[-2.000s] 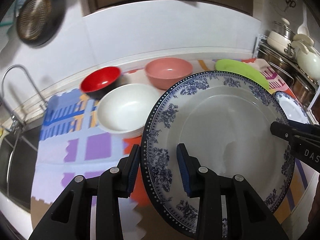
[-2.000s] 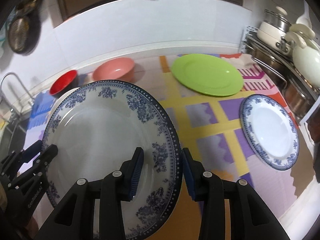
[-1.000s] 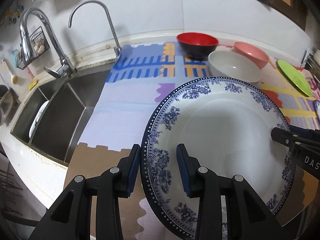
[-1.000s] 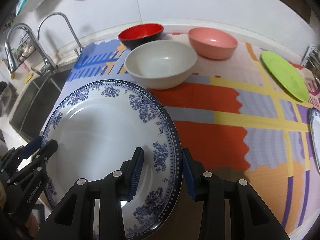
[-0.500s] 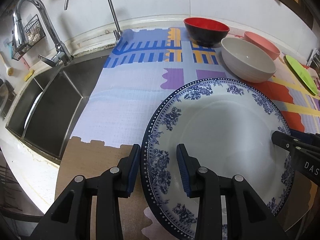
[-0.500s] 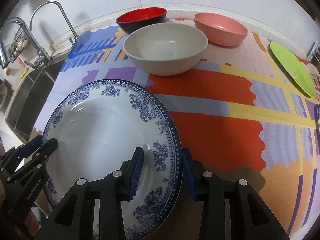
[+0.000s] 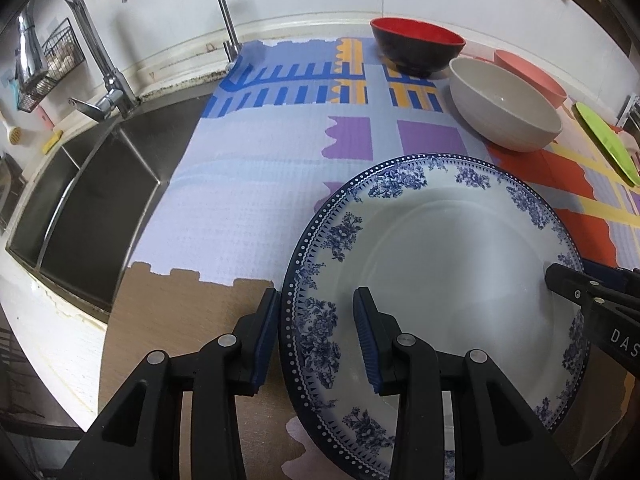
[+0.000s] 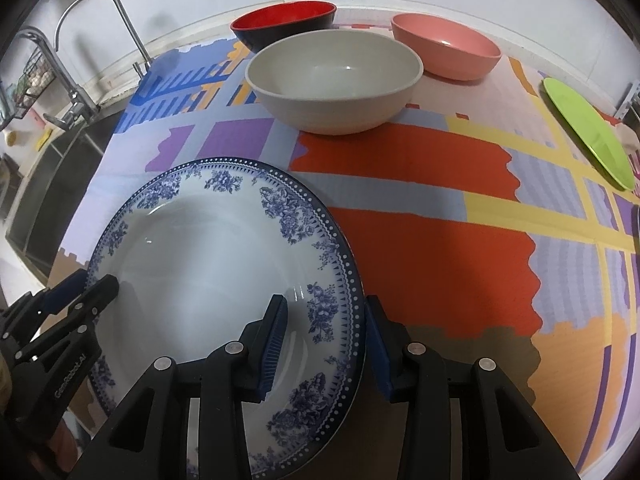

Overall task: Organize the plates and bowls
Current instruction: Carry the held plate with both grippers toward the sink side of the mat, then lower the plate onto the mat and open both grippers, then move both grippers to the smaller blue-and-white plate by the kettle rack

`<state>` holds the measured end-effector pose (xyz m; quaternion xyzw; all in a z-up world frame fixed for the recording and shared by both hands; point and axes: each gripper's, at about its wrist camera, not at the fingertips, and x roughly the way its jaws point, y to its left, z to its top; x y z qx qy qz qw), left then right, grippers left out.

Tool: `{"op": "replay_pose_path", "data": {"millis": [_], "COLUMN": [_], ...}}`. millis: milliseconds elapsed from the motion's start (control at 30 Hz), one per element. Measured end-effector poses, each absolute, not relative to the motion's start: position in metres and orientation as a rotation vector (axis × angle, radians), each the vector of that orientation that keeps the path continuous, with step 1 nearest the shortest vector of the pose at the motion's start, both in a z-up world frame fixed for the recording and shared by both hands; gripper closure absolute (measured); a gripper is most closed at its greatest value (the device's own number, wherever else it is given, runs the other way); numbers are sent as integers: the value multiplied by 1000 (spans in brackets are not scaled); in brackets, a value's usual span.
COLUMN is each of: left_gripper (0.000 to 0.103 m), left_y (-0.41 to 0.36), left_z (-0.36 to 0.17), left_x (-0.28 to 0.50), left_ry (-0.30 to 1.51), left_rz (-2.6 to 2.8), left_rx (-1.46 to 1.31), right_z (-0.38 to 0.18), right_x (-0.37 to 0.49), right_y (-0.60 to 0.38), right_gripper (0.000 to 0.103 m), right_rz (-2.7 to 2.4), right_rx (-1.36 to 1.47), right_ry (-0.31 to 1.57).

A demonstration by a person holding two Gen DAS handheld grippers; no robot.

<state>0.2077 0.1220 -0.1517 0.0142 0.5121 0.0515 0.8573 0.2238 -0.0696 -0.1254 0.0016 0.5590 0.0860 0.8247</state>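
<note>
A large blue-and-white floral plate (image 7: 440, 272) (image 8: 208, 272) hangs low over the patterned mat, held by both grippers. My left gripper (image 7: 316, 340) is shut on its left rim, and my right gripper (image 8: 326, 344) is shut on its right rim. Behind it stand a beige bowl (image 7: 504, 108) (image 8: 334, 80), a red-and-black bowl (image 7: 416, 48) (image 8: 284, 22) and a pink bowl (image 7: 532, 76) (image 8: 446, 46). A green plate (image 7: 604, 144) (image 8: 588, 132) lies at the far right.
A steel sink (image 7: 92, 184) with two taps (image 7: 100, 56) is to the left of the mat (image 7: 248, 208). A wire basket (image 7: 44, 64) hangs on the wall above the sink. The counter's front edge (image 7: 52, 328) runs close below the left gripper.
Both grippers carried the plate left from the counter's right part toward the sink end, then lowered it close to the mat. The bowls now lie behind it.
</note>
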Motion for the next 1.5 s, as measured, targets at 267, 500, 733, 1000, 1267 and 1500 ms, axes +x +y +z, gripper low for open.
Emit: {"op": "replay_pose_path", "data": {"millis": [267,500,733,1000,1267,1500], "left_gripper": [54,34,14,5,4,4], "left_y": [122,116,93,47,-11,-67], "left_z": [-151,-126,-85,-54,-29,-15], "left_x": [209,202,197,195,197,199], "left_ry": [1072,978,860,752,679,628], "left_rz": [70,61,7,-66,-176,-271], "left_rx": [14,41,66,99,111,128], "right_z": [-121,-94,-62,-30,-12,-2], "right_x": [222,210,192,172,154,139], "right_y": [-71,-81,-111,-158,-217,-269], "right_gripper": [61,49,34,24,24,24], "right_rz": [177,144,108,5,-104,-210], "right_rx": [23,12,56,57,94,121], "right_ry": [1157,1048,923,820,771,730]}}
